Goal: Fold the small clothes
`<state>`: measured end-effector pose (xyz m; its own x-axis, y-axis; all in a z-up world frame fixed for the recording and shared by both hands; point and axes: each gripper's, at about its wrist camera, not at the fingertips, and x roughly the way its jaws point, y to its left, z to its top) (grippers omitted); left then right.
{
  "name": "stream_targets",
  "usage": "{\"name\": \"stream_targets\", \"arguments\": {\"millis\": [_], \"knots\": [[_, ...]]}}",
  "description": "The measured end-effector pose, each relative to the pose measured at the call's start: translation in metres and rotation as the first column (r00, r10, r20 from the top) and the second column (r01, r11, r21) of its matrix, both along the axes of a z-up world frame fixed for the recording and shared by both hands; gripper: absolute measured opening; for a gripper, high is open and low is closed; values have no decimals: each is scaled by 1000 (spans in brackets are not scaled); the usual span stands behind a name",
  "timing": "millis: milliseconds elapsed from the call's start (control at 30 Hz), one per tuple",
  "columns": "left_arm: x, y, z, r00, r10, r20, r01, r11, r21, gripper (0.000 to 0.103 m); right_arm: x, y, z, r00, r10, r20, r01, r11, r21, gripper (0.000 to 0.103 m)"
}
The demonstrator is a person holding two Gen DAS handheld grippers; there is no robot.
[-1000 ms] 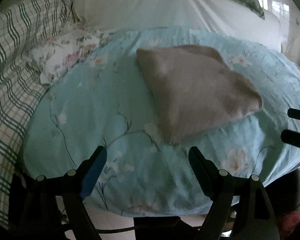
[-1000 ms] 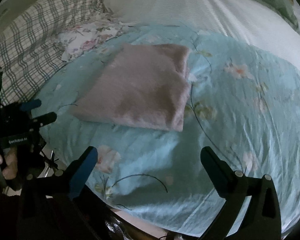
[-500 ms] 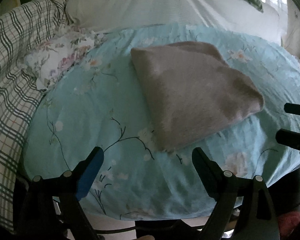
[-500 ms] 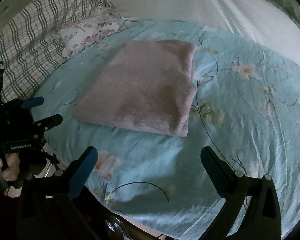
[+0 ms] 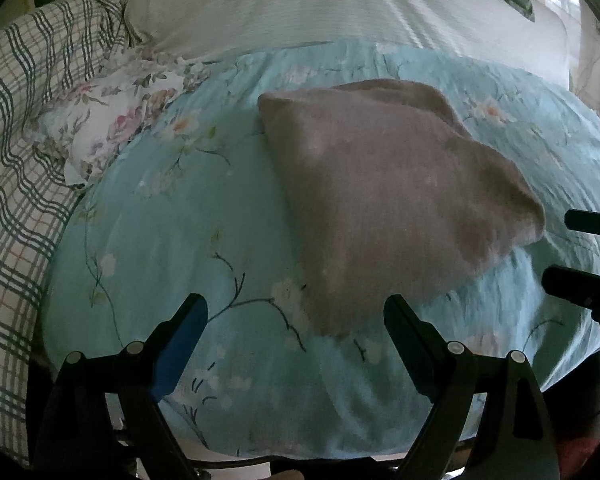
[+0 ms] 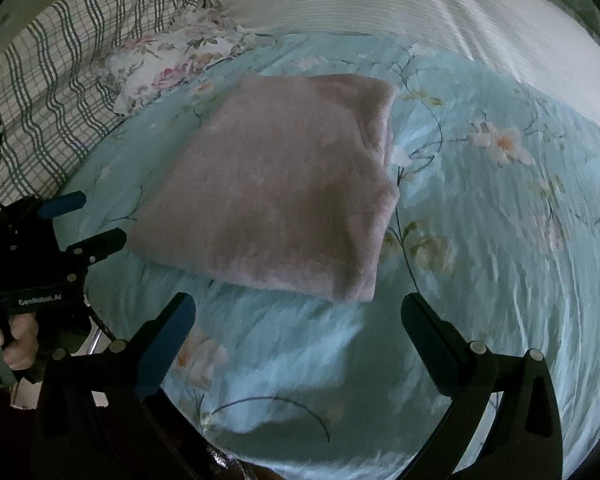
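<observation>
Nearest, the left gripper (image 5: 296, 314) and the right gripper (image 6: 298, 314) both hang over the near edge of the bed with fingers spread wide and nothing between them, bare turquoise floral cover (image 5: 160, 240) open on either side. Beyond them the folded mauve cloth (image 5: 388, 200) lies flat in the middle of that cover, one corner pointing toward the left gripper, its long axis running away toward the far white bedding (image 5: 340, 4). A floral cloth (image 5: 112, 120) and plaid blanket (image 5: 16, 128) crowd the far left.
</observation>
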<state>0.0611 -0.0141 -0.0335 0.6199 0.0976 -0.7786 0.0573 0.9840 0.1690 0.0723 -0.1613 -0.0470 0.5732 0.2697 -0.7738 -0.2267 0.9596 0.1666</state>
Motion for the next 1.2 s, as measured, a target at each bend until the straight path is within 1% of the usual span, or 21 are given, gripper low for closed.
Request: {"name": "stream_targets", "arguments": {"millis": [400,800,1200], "knots": [[7,-2,5,1000,0,7,0,1000,-13,90,17,5,10,999,21,25,-21,1000,4,102],[3,2,12,1000,-2,11,2,999,-44,90,15,2,12,999,29,18,-29,999,23,102],[0,2,12,1000,2,12,-1,999,-52,90,11,2,11,1000,20,13,-20,999,31,102]]}}
